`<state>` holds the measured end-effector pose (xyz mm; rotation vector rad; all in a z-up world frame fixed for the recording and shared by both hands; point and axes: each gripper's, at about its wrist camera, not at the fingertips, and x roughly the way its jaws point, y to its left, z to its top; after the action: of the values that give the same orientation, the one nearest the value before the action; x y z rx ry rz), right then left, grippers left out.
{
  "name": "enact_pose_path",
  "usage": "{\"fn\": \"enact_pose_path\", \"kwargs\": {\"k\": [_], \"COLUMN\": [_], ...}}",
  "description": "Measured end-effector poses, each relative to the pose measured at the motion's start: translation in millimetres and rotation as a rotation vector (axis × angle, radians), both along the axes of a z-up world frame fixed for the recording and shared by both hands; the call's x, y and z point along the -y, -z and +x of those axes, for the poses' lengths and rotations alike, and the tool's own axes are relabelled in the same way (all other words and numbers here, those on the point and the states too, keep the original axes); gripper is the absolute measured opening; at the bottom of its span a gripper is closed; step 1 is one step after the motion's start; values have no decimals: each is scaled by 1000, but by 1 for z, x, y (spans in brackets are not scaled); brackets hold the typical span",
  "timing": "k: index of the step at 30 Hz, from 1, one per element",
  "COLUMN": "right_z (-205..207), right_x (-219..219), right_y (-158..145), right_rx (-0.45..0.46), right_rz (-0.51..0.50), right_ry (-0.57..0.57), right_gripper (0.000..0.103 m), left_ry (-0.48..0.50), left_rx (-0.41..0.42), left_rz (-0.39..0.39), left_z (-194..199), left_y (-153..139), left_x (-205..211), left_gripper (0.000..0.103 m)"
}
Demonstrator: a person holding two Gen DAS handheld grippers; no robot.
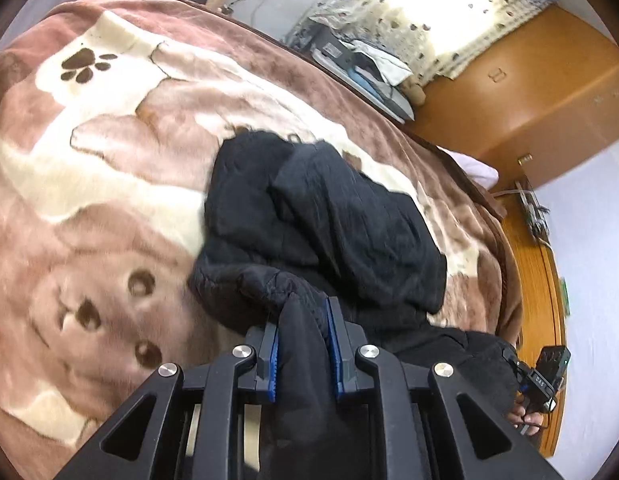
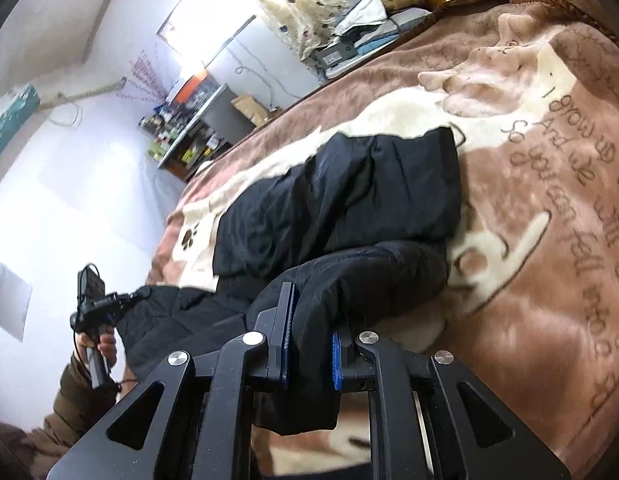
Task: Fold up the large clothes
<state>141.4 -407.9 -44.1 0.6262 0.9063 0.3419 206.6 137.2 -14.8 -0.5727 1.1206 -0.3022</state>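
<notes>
The left tongs (image 1: 302,346) hold a thick bunch of the black jacket (image 1: 321,216) between the blue pads (image 1: 332,344); the right tongs (image 2: 311,344) pinch another part of the same near edge; the rest of the jacket lies ahead of both tongs on the bed blanket (image 1: 109,168). To do this fold well, I think the 2 tongs should travel together and level, keep the edge taut, and lay it square on the far part before letting go.

Both wrist cams close, angled down over bed; share black garment (image 1: 329,216), blanket (image 2: 529,200).
</notes>
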Motion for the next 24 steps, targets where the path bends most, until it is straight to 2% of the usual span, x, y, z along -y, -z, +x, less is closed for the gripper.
{"fn": "enact_pose_path", "kwargs": {"k": [2,6,9,12,15,21,24], "right_z": [20,55,86,110,134,180,195], "right_x": [6,12,19,20,24,27,31], "right_y": [1,5,11,19,29,54,69], "right_rx": [-15,-39,-67,-91,-119,-205,-260], "right_rz": [20,34,58,37,45,29,57], "right_ry": [22,49,81,97,111,147,179], "right_gripper": [15,15,15,15,15,16,17], "left_ry": [-36,-77,-127,-113,-114,-146,-158], "left_rx": [-12,-26,-55,-61,-81,-146,-176], "left_rz": [-42,-22,-51,8,-3,-21,-43], "left_z": [18,56,87,116,144,192,207], "left_y": [3,9,19,27,38,71,87], "left_x": [-4,-2,-2,7,14,15,14], "left_gripper": [20,20,20,21,21,26,36]}}
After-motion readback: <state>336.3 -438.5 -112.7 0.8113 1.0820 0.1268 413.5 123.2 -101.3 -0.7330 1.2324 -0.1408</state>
